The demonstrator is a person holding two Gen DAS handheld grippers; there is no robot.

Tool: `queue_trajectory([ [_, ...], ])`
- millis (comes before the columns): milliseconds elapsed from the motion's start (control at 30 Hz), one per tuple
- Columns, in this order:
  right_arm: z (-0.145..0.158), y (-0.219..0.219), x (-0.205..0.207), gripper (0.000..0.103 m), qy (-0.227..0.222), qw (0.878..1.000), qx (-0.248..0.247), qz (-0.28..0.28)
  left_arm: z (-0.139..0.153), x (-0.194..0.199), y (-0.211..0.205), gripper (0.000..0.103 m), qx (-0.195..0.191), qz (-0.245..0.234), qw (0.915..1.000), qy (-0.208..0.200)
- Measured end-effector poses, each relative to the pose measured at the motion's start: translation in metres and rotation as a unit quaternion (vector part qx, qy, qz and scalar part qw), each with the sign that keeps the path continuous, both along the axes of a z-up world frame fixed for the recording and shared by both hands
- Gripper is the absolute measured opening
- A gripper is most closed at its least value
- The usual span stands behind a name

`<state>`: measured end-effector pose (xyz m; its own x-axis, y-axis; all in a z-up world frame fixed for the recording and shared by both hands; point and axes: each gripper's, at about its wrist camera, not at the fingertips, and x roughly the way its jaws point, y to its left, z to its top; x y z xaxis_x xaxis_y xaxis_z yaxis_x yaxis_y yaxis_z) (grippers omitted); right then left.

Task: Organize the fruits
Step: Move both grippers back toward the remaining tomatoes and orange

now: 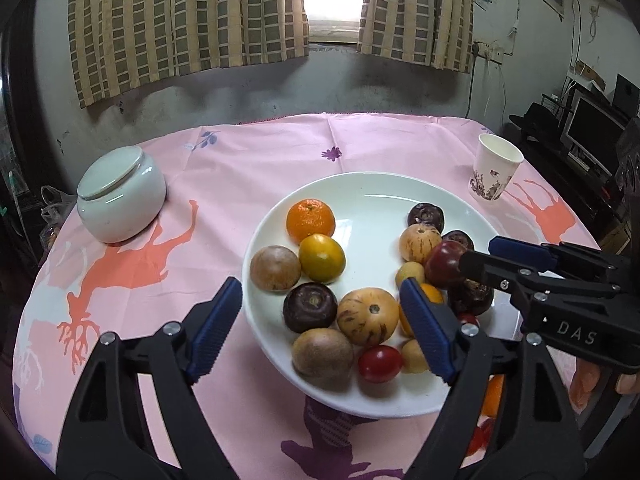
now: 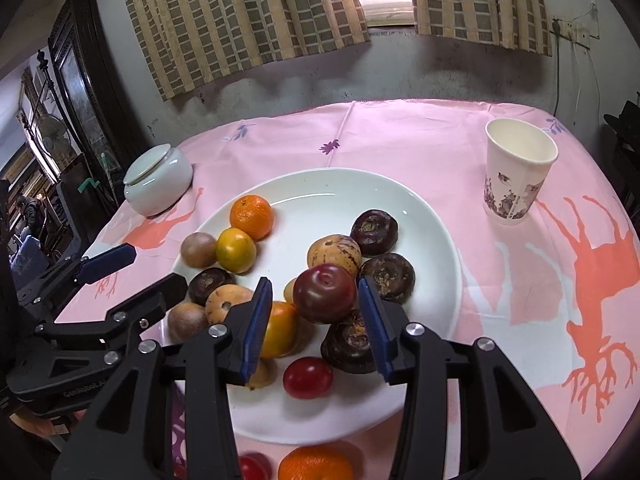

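A white plate (image 1: 372, 200) (image 2: 320, 208) on the pink tablecloth holds several fruits. A mandarin (image 1: 310, 220) (image 2: 252, 216), a yellow-green citrus (image 1: 321, 258) and a brown round fruit (image 1: 275, 268) lie on its left side. My left gripper (image 1: 320, 328) (image 2: 140, 270) is open wide over the plate's near edge, with a dark purple fruit (image 1: 310, 307) and a striped yellow fruit (image 1: 368, 316) beyond its pads, untouched. My right gripper (image 2: 316, 326) (image 1: 478, 252) stands open around a dark red plum (image 2: 324, 298) (image 1: 444, 264) that rests on top of other fruit; a gap shows at its left pad.
A white lidded jar (image 1: 120, 196) (image 2: 158, 180) stands at the left, a printed paper cup (image 1: 496, 168) (image 2: 518, 172) at the right. An orange (image 2: 316, 464) and a red fruit (image 2: 252, 466) lie on the cloth in front of the plate. A wall with curtains is behind the table.
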<state>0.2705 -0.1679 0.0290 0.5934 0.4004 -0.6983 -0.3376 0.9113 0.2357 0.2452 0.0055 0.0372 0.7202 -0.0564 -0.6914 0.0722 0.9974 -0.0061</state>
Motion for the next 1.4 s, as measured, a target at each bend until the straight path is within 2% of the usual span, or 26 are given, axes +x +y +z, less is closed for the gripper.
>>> queue_trajectory([
  [133,0.007,-0.005,-0.018,0.059,-0.005,1.0,0.003,0.0,0.005,-0.019,-0.003,0.089,0.019,-0.003,0.9998,-0.004],
  [333,0.017,-0.018,-0.051,0.065,-0.01,1.0,-0.003,-0.009,0.015,-0.053,-0.009,0.089,0.031,-0.011,0.9994,-0.011],
  [500,0.019,-0.034,-0.083,0.066,-0.009,1.0,0.0,-0.022,0.018,-0.087,-0.013,0.092,0.026,-0.015,0.9994,-0.018],
  [867,0.0,-0.052,-0.135,0.066,0.01,1.0,0.003,-0.028,0.011,-0.143,-0.016,0.094,0.03,-0.018,0.9993,-0.013],
  [1167,-0.011,-0.047,-0.163,0.066,0.014,1.0,0.002,-0.01,-0.017,-0.158,-0.011,0.094,0.019,-0.014,0.9996,0.015],
  [1267,-0.017,-0.046,-0.166,0.066,0.016,1.0,-0.001,-0.005,-0.026,-0.159,-0.013,0.094,0.03,-0.016,0.9992,0.021],
  [1400,-0.025,-0.048,-0.164,0.066,0.024,1.0,0.0,-0.004,-0.037,-0.156,-0.014,0.094,0.024,-0.018,0.999,0.032],
])
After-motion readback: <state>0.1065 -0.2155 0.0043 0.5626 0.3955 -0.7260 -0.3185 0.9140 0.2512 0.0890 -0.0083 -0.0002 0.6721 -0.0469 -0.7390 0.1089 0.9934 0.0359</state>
